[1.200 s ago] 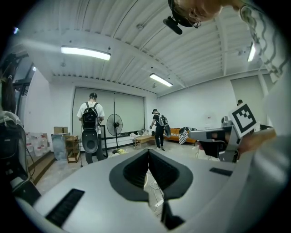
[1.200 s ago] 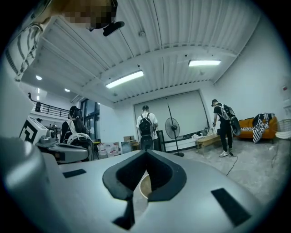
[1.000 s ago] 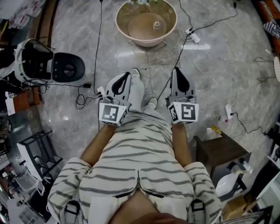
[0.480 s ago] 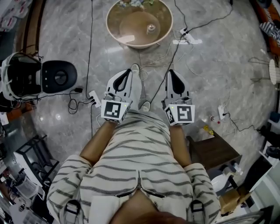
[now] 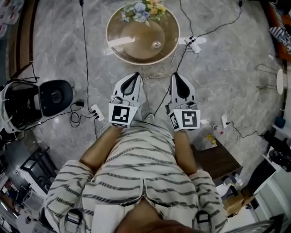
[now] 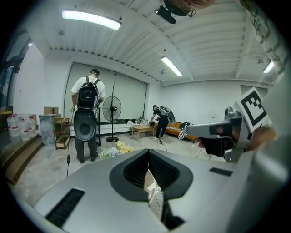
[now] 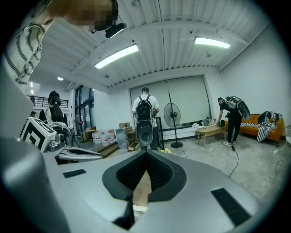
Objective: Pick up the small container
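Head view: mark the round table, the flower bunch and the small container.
round table (image 5: 135, 31), head view, bare brown top.
flower bunch (image 5: 142, 9), head view, middle of blooms.
small container (image 5: 157, 44), head view, its top.

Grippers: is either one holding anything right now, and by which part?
Nothing is held. The left gripper and the right gripper both have their jaws closed together with nothing between them.

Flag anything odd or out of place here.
Nothing spilled or broken. Only oddity: loose cables and a power strip lie on the floor beside the round table, a possible trip hazard.
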A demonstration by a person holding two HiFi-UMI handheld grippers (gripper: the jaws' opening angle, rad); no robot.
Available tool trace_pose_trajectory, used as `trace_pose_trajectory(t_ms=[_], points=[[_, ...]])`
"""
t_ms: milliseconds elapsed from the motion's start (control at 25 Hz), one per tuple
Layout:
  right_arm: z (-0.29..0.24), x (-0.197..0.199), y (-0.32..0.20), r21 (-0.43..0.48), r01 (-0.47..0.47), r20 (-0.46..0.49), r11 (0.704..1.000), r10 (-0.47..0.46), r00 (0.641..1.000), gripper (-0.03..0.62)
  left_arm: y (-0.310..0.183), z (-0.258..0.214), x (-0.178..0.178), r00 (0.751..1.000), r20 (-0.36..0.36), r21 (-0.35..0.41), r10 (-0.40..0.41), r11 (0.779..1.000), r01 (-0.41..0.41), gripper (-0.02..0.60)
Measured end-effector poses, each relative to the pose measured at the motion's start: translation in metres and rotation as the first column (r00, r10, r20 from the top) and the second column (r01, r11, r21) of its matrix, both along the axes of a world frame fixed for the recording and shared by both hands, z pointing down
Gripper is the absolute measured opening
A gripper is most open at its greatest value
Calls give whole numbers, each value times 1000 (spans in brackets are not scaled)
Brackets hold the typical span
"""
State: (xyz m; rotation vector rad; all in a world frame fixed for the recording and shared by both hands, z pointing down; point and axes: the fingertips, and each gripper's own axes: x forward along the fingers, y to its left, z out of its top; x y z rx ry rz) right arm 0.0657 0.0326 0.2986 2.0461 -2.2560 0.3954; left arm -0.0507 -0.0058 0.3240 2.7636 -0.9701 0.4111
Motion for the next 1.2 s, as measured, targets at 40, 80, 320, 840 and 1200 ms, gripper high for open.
trace_pose_trajectory(t_ms=[40, 80, 320, 840, 1200], points=[[4, 1, -10, -10, -4, 1, 1000, 4, 1000, 8, -10, 4, 4, 1000, 6, -9, 9, 1000, -9, -5], [8, 2, -19, -21, -7, 2, 1000, 7, 1000, 8, -18, 8, 7, 1000, 11, -16, 17, 1000, -17, -5], [37, 9, -71, -85, -47, 12, 995, 48, 999, 8, -65, 34, 21, 998, 27, -68, 59, 996, -57, -5], [136, 27, -141, -183, -28, 32, 983, 34, 999, 9, -115, 117, 56, 995, 72, -141, 67, 988, -57, -5], [257, 46, -165, -248, 33, 28, 968, -26, 999, 8, -127, 195, 74, 995, 105, -165, -5, 986, 23, -5]])
